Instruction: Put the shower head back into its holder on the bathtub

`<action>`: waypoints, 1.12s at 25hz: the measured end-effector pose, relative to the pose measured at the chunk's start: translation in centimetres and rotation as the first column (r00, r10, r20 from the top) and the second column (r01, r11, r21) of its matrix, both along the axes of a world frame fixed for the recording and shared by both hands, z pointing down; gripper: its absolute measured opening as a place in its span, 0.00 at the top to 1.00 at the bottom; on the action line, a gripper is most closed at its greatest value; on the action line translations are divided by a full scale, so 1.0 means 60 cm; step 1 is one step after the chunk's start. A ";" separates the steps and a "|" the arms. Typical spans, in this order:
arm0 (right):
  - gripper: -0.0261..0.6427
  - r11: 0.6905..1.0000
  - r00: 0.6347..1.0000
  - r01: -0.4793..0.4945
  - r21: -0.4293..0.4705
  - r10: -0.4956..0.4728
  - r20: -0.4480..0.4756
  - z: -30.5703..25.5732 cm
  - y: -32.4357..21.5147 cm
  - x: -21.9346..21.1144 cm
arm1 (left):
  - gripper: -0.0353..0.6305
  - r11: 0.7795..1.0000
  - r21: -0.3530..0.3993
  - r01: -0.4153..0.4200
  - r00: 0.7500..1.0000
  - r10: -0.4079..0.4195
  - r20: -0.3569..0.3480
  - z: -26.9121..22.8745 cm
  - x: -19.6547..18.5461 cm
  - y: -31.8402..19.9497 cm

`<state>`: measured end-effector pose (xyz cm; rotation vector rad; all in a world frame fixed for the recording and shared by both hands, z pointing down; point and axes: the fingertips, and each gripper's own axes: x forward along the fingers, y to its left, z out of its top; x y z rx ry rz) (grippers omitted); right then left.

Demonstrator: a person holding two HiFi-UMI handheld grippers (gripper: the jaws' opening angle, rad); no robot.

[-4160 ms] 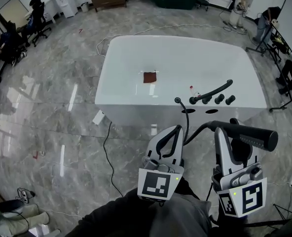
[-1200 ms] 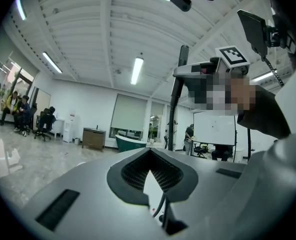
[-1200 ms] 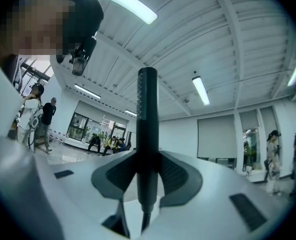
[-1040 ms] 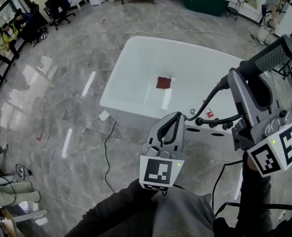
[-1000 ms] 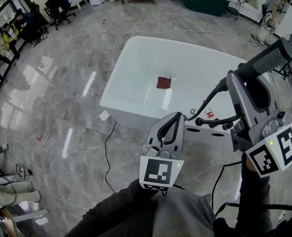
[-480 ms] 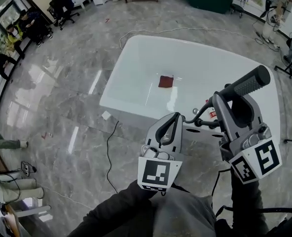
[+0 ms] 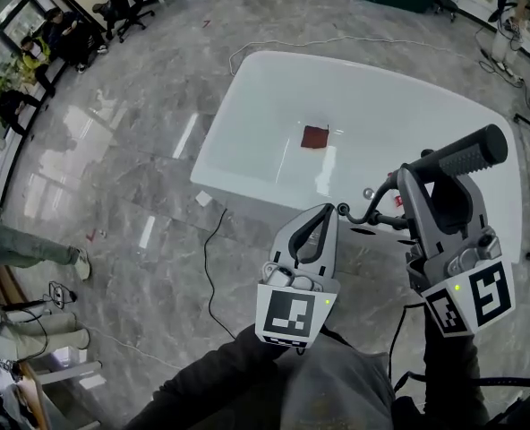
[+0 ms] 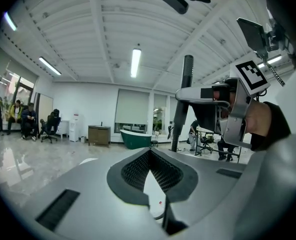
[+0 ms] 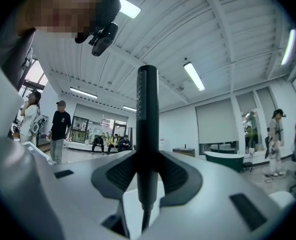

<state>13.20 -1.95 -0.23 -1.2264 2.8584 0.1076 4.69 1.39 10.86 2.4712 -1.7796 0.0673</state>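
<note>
- The right tool (image 7: 423,176) is clamped on the black shower head (image 7: 462,150). The right gripper view shows both dark pads pressed against the handle, which stands upright between them.
- In the head view the shower head is in the air over the bathtub's near right corner. Its perforated end points up and to the right, away from the person.
- A dark hose (image 7: 372,215) hangs from the handle's lower end. It curves left to the bathtub's near rim, where it meets the deck.
- The holder cannot be made out; the tools cover much of the near rim.
- The left tool (image 7: 322,215) hangs in front of the bathtub's near rim, left of the right tool. In the left gripper view its jaws meet at the tips with nothing between them.
- The white bathtub (image 7: 408,88) stands on a grey marble floor (image 7: 131,204).
- A small red-brown square (image 7: 315,137) lies on the bathtub's bottom, towards its left side.
- A small chrome knob (image 7: 368,193) and a small red item (image 7: 397,201) sit on the near rim, just beside the hose.
- A thin cable (image 7: 207,267) trails over the floor from the bathtub's near left corner.
- People sit on chairs (image 7: 59,34) well beyond the bathtub's left side.
</note>
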 end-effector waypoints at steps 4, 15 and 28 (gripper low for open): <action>0.75 1.000 1.000 0.009 0.005 -0.009 -0.015 0.001 -0.025 -0.025 | 0.94 1.000 0.001 -0.019 1.000 0.019 -0.013 0.013 -0.012 -0.035; 0.75 1.000 0.999 -0.023 -0.012 0.023 -0.040 -0.009 -0.130 -0.110 | 0.94 0.994 0.006 -0.109 0.991 0.109 -0.084 0.017 -0.068 -0.153; 0.75 0.973 0.987 -0.155 -0.170 0.147 -0.058 0.128 -0.173 -0.089 | 0.94 0.970 -0.080 -0.231 0.968 0.221 -0.120 0.084 -0.065 -0.231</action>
